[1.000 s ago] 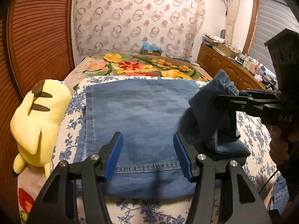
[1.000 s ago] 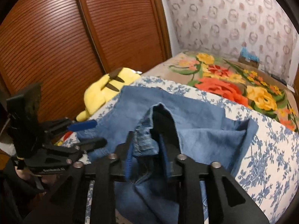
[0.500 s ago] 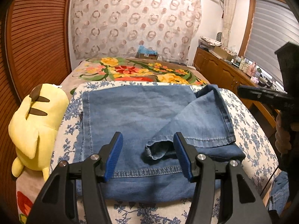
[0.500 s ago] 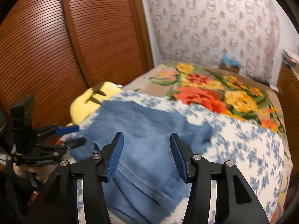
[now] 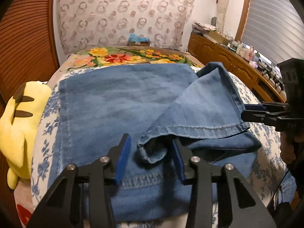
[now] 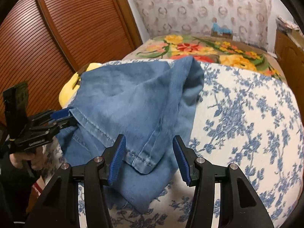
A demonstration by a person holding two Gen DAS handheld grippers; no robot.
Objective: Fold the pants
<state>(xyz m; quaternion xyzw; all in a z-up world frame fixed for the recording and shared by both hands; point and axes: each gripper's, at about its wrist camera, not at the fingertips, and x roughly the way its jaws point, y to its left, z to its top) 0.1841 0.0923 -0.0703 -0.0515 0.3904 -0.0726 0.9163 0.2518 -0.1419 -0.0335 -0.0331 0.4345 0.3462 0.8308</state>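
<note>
Blue denim pants (image 5: 114,110) lie flat on the bed, with one leg (image 5: 199,110) thrown back diagonally over them. The rumpled hem corner (image 5: 150,152) of that leg sits between the jaws of my left gripper (image 5: 151,157). Those jaws are closing, and a gap still shows beside the left pad. In the right wrist view the other hem corner (image 6: 144,165) lies between the open pads of my right gripper (image 6: 149,159). Each gripper also shows in the other's view: the right gripper (image 5: 245,112) at the hem's right end, the left gripper (image 6: 71,116) at its left end.
A yellow plush toy (image 5: 19,123) lies along the bed's left side by the slatted wooden door (image 6: 57,38). A bright flowered blanket (image 5: 123,57) covers the far end. A cluttered wooden dresser (image 5: 228,60) runs along the right. The blue-flowered sheet (image 6: 247,123) lies under the pants.
The right gripper let go of the leg it held up; the leg dropped across the pants. Both grippers then moved down to the hem corners, and the left jaws narrowed.
</note>
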